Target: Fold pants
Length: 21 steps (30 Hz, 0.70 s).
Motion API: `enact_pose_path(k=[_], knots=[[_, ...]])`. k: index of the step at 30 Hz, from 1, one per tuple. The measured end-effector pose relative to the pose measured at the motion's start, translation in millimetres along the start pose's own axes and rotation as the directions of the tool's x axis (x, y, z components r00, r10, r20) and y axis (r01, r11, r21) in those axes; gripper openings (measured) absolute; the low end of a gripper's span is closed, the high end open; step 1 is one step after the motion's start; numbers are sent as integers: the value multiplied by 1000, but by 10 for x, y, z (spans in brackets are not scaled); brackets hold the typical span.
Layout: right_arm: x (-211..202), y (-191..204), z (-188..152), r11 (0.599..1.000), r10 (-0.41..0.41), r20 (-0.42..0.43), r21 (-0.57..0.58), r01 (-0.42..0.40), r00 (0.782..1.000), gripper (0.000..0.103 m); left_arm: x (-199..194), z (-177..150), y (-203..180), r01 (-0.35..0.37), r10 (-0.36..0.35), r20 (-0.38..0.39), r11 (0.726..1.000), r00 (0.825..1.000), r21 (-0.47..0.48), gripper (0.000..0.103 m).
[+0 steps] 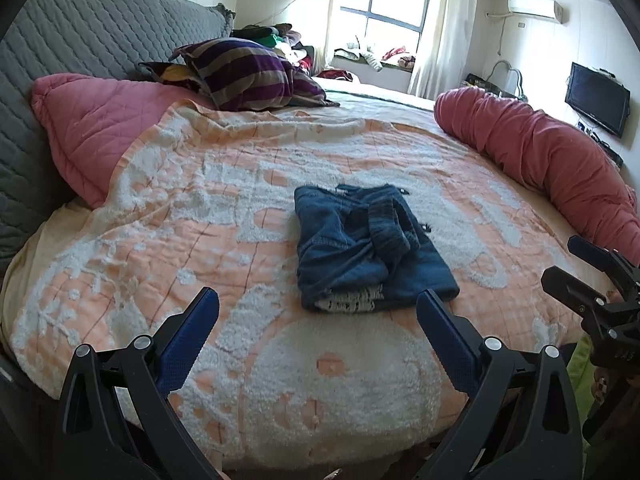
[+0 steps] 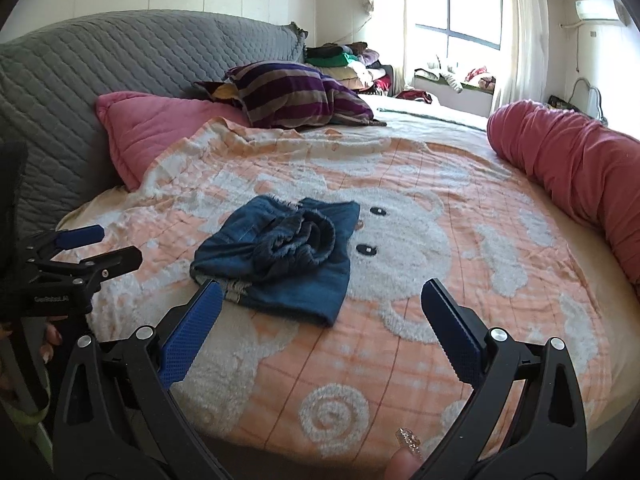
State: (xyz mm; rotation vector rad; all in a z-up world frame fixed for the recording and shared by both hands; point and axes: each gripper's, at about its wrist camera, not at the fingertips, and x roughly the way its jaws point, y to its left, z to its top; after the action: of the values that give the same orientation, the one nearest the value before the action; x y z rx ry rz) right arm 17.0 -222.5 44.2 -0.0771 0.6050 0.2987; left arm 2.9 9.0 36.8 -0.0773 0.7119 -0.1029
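Note:
A pair of blue denim pants [image 1: 368, 246] lies folded into a compact bundle in the middle of the bed; it also shows in the right wrist view [image 2: 280, 260]. A rolled cuff sits on top of the bundle. My left gripper [image 1: 318, 300] is open and empty, held above the blanket just short of the bundle's near edge. My right gripper [image 2: 320, 292] is open and empty, its left fingertip in front of the bundle's near corner. Each gripper also shows in the other's view, the right one [image 1: 576, 258] at the far right and the left one [image 2: 108, 246] at the far left.
The pants lie on an orange and white bear-pattern blanket [image 2: 440, 340]. A pink pillow [image 1: 92, 128] and a striped pillow [image 1: 248, 72] lie at the grey headboard [image 1: 80, 40]. A rolled pink quilt [image 1: 552, 168] runs along the right edge of the bed.

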Motion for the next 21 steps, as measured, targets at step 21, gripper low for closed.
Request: enact_pose_path(k=[21], knots=[[447,-91,-481,997,1,-136,76,9,991,94,392,-361,42,15,-16,-100,1000,995,-18,99]])
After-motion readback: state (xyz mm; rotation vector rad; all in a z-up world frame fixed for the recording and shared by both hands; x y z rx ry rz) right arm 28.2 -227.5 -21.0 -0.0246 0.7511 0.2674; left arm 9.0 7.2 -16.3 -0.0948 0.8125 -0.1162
